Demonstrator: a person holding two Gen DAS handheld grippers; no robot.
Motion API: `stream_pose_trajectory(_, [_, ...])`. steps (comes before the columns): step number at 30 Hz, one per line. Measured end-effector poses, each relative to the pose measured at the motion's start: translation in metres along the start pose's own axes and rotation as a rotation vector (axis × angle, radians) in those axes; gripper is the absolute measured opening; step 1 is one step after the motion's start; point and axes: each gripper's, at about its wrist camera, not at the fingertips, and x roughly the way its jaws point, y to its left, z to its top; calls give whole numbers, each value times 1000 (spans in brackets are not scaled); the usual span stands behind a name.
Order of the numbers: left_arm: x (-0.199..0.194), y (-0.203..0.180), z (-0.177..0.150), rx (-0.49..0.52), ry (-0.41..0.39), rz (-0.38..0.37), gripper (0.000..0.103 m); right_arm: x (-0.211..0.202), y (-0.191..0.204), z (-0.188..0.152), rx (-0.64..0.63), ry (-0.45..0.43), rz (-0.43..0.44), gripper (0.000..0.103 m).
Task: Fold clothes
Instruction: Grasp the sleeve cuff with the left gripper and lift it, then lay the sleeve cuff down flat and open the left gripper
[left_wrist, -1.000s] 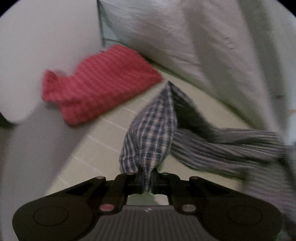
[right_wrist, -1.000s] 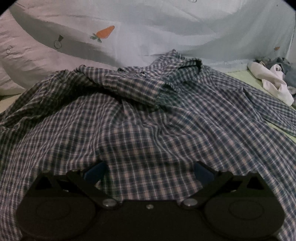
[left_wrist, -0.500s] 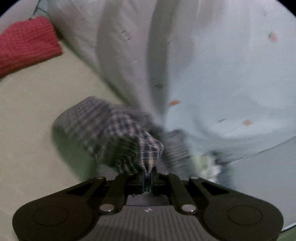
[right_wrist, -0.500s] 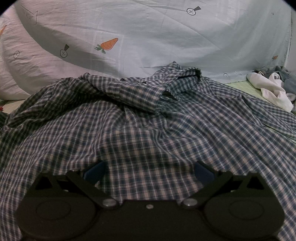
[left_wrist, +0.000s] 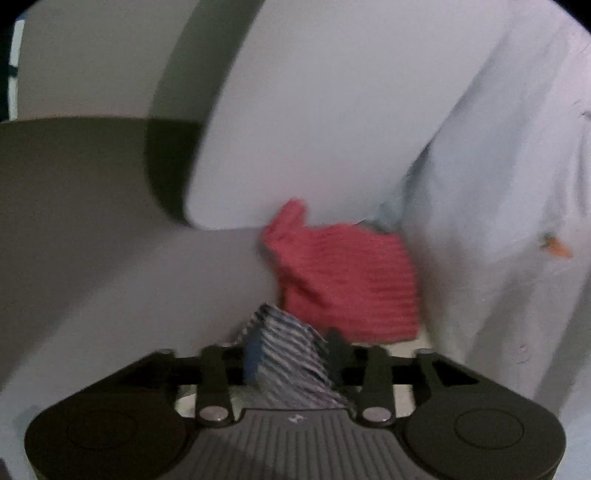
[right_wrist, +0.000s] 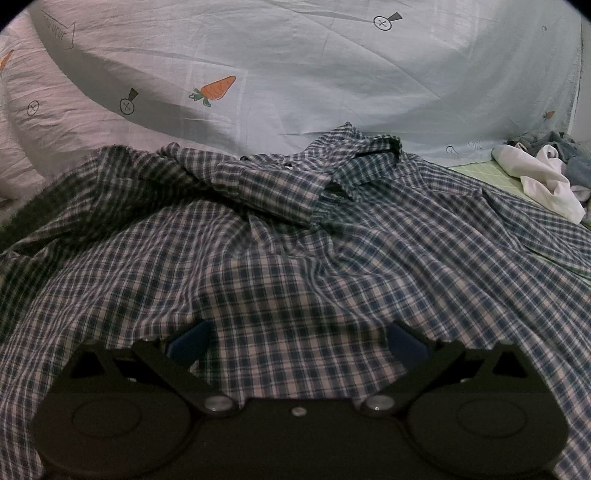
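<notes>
My left gripper (left_wrist: 290, 363) has its jaws parted a little, with a bunched fold of the checked shirt (left_wrist: 286, 354) standing between them; the picture is blurred, so I cannot tell whether the pads are pressing the cloth or only flanking it. Just beyond that fold lies a red knitted garment (left_wrist: 347, 280), folded, close to the pale bedding (left_wrist: 498, 184) that rises on the right.

My right gripper (right_wrist: 297, 343) is spread wide, its blue pads (right_wrist: 190, 341) resting low on the shirt (right_wrist: 295, 258) and holding nothing. The shirt is laid out across the bed in front of me, rumpled, its collar (right_wrist: 369, 147) at the far edge against a light blue sheet (right_wrist: 332, 74) printed with carrots. At the far right corner, on the green mattress cover (right_wrist: 480, 170), sits a heap of white and grey clothes (right_wrist: 543, 177), apart from the shirt.
</notes>
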Motion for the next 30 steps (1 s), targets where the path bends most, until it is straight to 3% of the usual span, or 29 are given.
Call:
stream_pose_trajectory(2, [13,-1,-11,35,67,2,64,0,0,-1,-1,0,-2,103])
stream_pose_trajectory(4, [27,-7,-23,82,101,21,69,0,1,-1,-2,0,-4,103])
stream_pose_trajectory(15, [104,-43,-75,340,143,209,70,0,1,0,-3,0,-8,103])
stream_pose_trajectory(16, [110,-46,-80,363,146,225,68,0,1,0,-3,0,-8,103])
stream_pose_trajectory(20, [108,-52,-85,449,132,268,27,0,1,0,-3,1,-8,103])
stream_pose_trajectory(22, [107,-49,-84,469,142,264,20,0,1,0,-3,1,-8,103])
stream_pose_trajectory(27, [94,-28,-81,426,152,272,21,1,1,1,0,8,-8,103])
stream_pose_trajectory(30, [83,-15,-78,389,154,264,23,2,-1,9,6,54,3,103])
